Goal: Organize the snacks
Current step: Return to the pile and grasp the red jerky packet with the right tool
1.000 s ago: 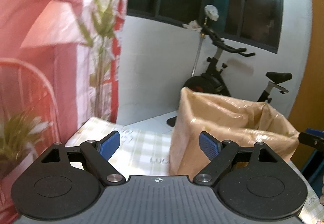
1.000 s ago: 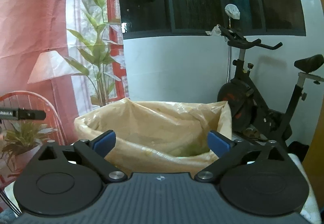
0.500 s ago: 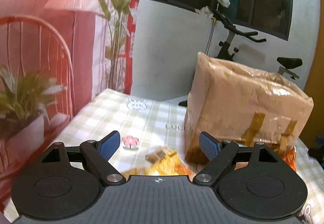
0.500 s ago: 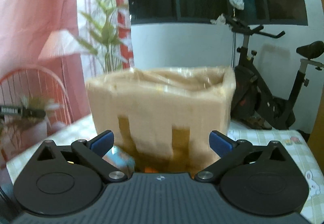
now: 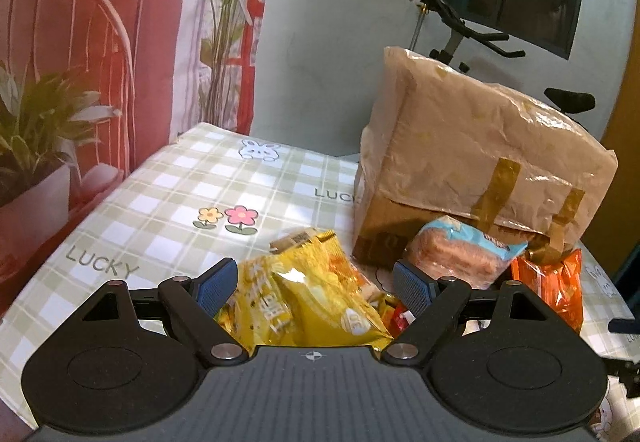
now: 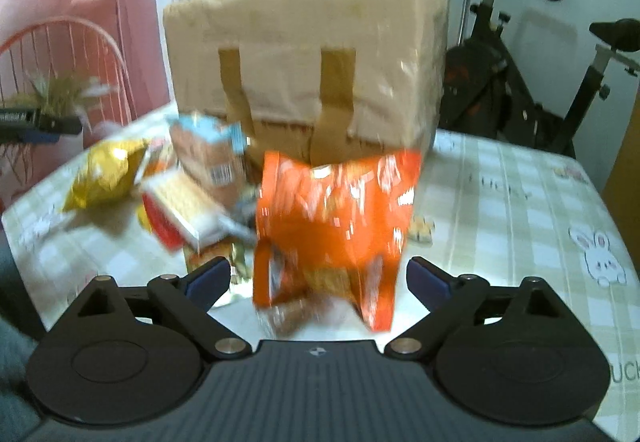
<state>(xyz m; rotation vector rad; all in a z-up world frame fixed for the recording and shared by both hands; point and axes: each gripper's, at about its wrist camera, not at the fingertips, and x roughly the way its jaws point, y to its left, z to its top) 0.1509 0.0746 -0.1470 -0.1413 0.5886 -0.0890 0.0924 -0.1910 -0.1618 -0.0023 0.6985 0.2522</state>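
Counter: checked cloth carried a tall paper-wrapped box, taken here as the landmark; an exercise bike stood behind it.
Snack pile: lay against the near face of the box.
Yellow bag: out from the box's left corner, its long axis running roughly toward the box.
Left hand-held gripper: wide, pads clear of the yellow bag, which sat between and just under the fingers, dead ahead.
Orange bag: leaned upright against the box's front face, toward its right end; blurred.
Right hand-held gripper: jaws closing from wide, the orange bag's lower edge between them, pads apparently not yet pressing.
Blue-and-brown packet: touched the box between the two bags.
Nearer hand: left for yellow, right for orange, by my reading.
Likely next: each closes across its bag's short width.
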